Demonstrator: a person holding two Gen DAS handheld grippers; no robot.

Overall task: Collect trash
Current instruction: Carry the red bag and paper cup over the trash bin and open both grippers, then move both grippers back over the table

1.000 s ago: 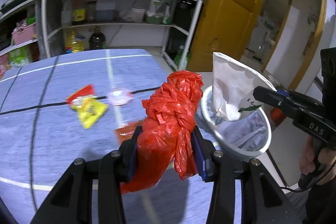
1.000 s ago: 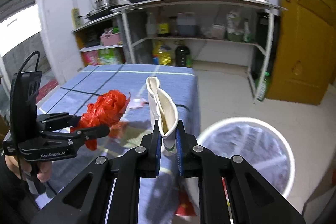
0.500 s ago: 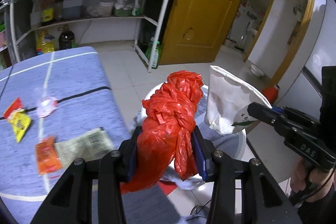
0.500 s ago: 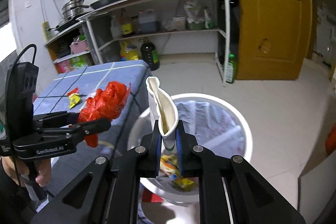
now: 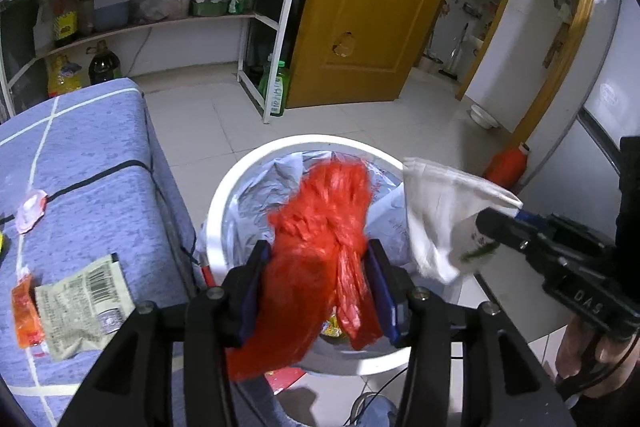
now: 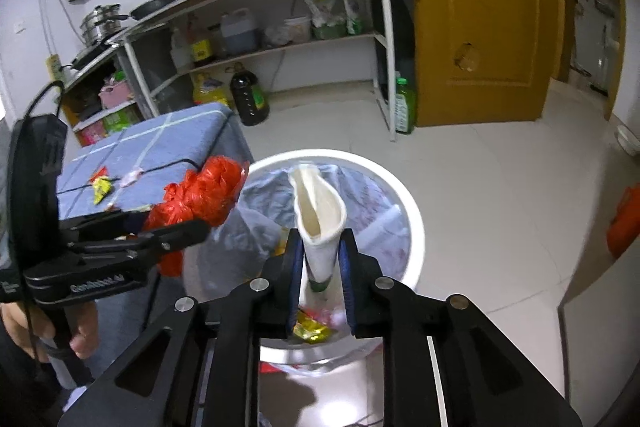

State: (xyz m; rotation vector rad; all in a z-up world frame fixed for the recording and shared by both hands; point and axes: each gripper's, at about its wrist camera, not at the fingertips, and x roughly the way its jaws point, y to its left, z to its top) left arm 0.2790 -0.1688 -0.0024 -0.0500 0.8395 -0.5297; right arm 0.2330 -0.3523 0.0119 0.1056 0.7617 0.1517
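A white bin with a grey liner stands on the floor beside the blue table. My left gripper hangs over it, jaws opening. The crumpled red plastic bag is between its pads, blurred and sliding down. My right gripper is over the bin too, jaws opening. The squashed white paper cup stands between its pads with a gap on each side. Wrappers lie at the bin's bottom. In the right wrist view the left gripper and the red bag are at the left.
On the table lie a grey-green packet, an orange sachet, a pink lid and a yellow wrapper. A metal shelf rack and a yellow door stand behind. An orange container sits on the floor.
Both grippers have swung from above the table to above the bin. Their jaws have widened, and the red bag and the cup sit lower between the pads.
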